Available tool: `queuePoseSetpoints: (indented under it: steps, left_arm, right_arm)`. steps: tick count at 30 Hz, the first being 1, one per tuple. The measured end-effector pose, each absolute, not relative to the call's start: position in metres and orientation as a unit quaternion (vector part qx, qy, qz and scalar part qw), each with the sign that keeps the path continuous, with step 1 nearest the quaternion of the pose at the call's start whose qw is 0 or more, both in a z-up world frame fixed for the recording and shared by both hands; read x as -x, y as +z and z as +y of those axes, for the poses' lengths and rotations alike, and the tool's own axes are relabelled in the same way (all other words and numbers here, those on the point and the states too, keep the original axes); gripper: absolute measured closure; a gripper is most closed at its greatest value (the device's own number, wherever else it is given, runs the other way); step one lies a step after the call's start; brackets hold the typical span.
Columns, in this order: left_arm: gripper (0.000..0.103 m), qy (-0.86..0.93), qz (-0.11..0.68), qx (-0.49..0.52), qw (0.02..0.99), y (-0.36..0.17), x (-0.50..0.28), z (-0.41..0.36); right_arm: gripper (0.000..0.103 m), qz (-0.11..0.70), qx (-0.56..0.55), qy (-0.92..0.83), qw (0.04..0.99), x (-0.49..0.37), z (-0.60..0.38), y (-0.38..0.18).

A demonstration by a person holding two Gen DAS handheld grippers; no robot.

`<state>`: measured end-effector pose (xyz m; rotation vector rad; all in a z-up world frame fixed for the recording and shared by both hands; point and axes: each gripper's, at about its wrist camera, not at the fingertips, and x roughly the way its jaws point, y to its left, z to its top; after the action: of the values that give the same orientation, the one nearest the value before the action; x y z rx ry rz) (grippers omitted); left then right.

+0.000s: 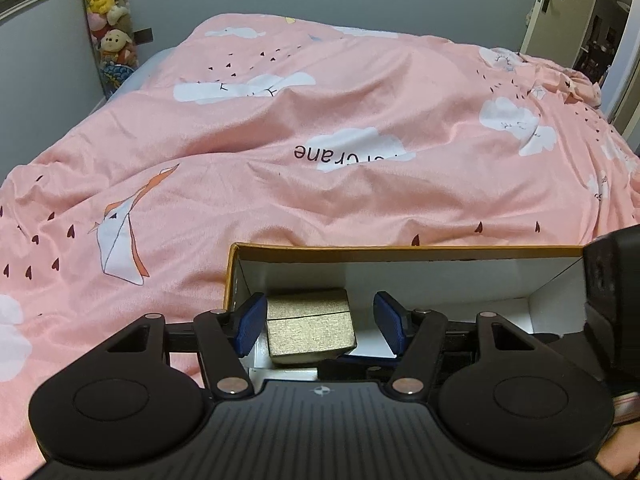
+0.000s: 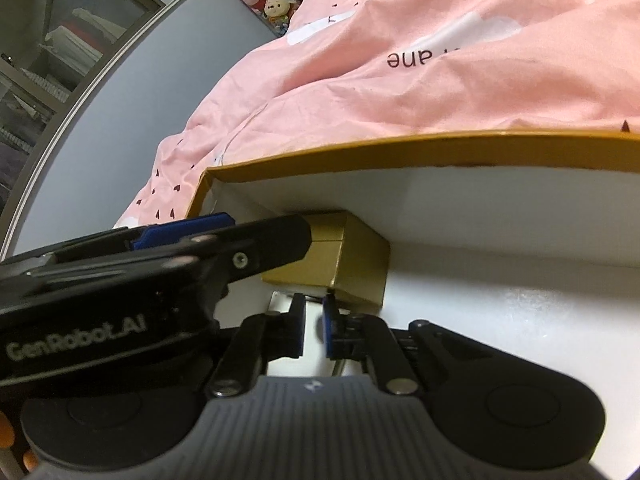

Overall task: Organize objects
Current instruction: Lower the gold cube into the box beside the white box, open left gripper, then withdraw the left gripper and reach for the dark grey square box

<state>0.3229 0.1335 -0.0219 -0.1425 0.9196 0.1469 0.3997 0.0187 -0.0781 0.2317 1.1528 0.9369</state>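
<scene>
A small gold box (image 1: 310, 326) sits in the left corner of an open white cardboard box with a tan rim (image 1: 400, 248), which lies on the pink bed. My left gripper (image 1: 320, 320) is open, its blue pads on either side of the gold box with a gap on the right. In the right wrist view the gold box (image 2: 360, 260) sits in the same corner of the cardboard box (image 2: 400, 144). My right gripper (image 2: 314, 328) is nearly shut with a narrow gap, empty, just in front of the gold box. The left gripper's arm (image 2: 160, 264) crosses that view.
A pink duvet (image 1: 320, 120) with clouds and paper cranes covers the bed. Plush toys (image 1: 108, 20) hang in the far left corner. An open door (image 1: 560, 8) is at the far right. A window with shelves (image 2: 60, 60) is at the left.
</scene>
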Motion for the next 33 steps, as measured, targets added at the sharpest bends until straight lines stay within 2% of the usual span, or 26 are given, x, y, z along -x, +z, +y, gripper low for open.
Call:
queuePoseSetpoints:
  steps: [2,5,8,10,15,18,23,31,33]
  left_arm:
    - [0.032,0.067,0.434,0.074,0.895,-0.017,-0.318,0.135]
    - [0.032,0.066,0.418,0.088,0.902,-0.007,-0.308,0.141]
    - [0.032,0.067,0.399,0.101,0.909,0.003,-0.295,0.146]
    - [0.032,0.072,0.392,0.104,0.911,0.006,-0.288,0.148]
    - [0.032,0.084,0.395,0.110,0.908,0.008,-0.275,0.156]
    - [0.032,0.092,0.400,0.117,0.904,0.005,-0.267,0.163]
    - [0.032,0.106,0.403,0.138,0.899,0.001,-0.254,0.174]
    - [0.033,0.109,0.405,0.146,0.896,0.001,-0.240,0.177]
    - [0.033,0.104,0.399,0.142,0.900,0.006,-0.235,0.172]
  right_arm:
    - [0.093,0.526,-0.104,0.426,0.729,-0.399,0.019,-0.078]
    - [0.084,0.528,-0.104,0.427,0.727,-0.395,0.013,-0.072]
    - [0.067,0.515,-0.098,0.421,0.741,-0.392,0.006,-0.064]
    - [0.063,0.501,-0.095,0.417,0.752,-0.390,0.003,-0.058]
    - [0.065,0.489,-0.094,0.412,0.763,-0.395,0.006,-0.056]
    - [0.079,0.493,-0.096,0.410,0.761,-0.399,0.010,-0.060]
    - [0.089,0.499,-0.097,0.411,0.757,-0.402,0.019,-0.068]
    - [0.089,0.503,-0.090,0.414,0.753,-0.402,0.028,-0.068]
    - [0.085,0.502,-0.086,0.412,0.756,-0.399,0.025,-0.063]
